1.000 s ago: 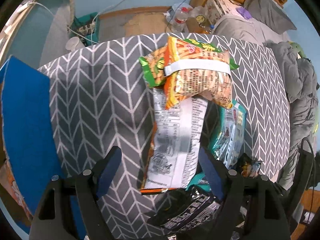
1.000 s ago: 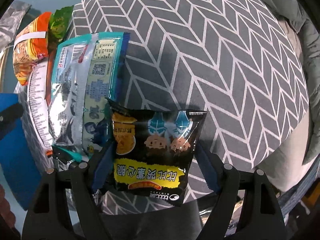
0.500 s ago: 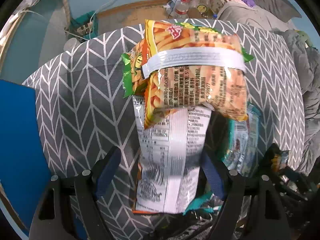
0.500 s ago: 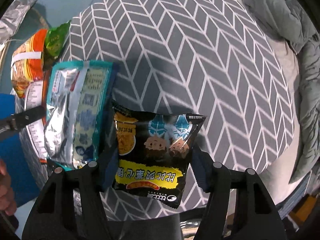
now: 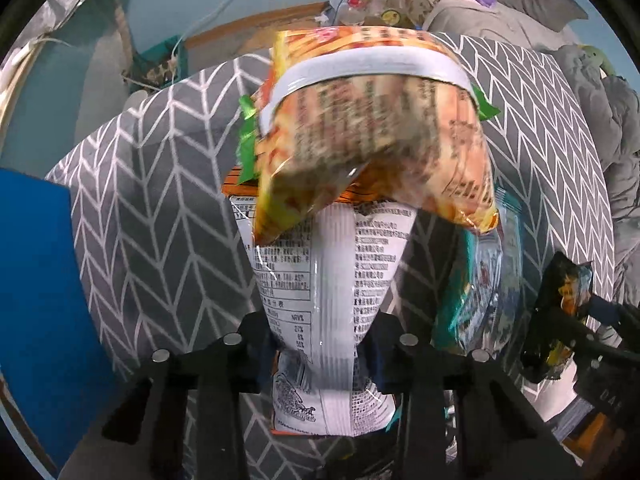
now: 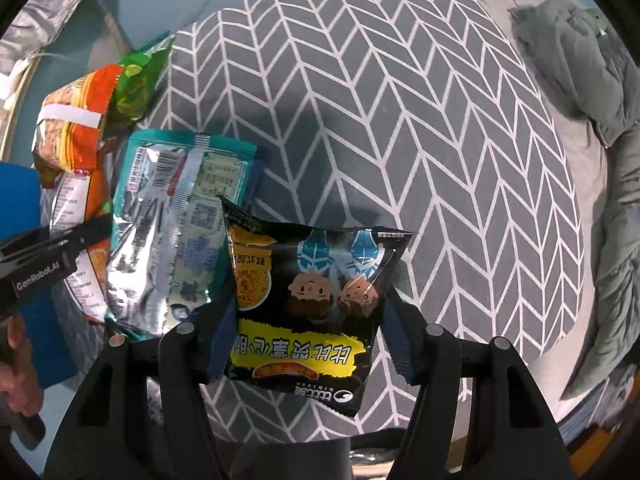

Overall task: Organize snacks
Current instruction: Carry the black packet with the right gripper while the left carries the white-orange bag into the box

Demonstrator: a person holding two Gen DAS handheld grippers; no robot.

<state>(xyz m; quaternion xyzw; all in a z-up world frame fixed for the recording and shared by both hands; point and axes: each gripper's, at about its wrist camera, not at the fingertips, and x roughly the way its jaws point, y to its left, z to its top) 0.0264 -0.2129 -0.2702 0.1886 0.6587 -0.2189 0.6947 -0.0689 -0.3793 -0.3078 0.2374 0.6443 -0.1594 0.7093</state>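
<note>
A white-backed snack bag (image 5: 320,280) with an orange edge lies on the grey chevron tablecloth (image 5: 140,220). My left gripper (image 5: 320,356) is closing, and its pads pinch the bag's near end. An orange bag with a white band (image 5: 372,132) rests on the far end, over a green bag (image 5: 246,140). A teal bag (image 5: 480,300) lies to the right. My right gripper (image 6: 306,344) is shut on a black snack bag (image 6: 312,288) and holds it above the cloth, beside the teal bag (image 6: 176,232). One of the left gripper's fingers (image 6: 80,236) shows at the left edge.
A blue panel (image 5: 36,280) stands past the table's left edge. Grey bedding (image 6: 616,220) lies off the right side. Bare chevron cloth (image 6: 400,120) spreads to the right of the snack pile. A person's hand (image 6: 16,368) shows at the lower left. Floor clutter lies beyond the far edge.
My left gripper came down and closed on the white-backed bag, and the orange bag now looms closer. My right gripper closed on the black bag and carried it up and away from the teal bag.
</note>
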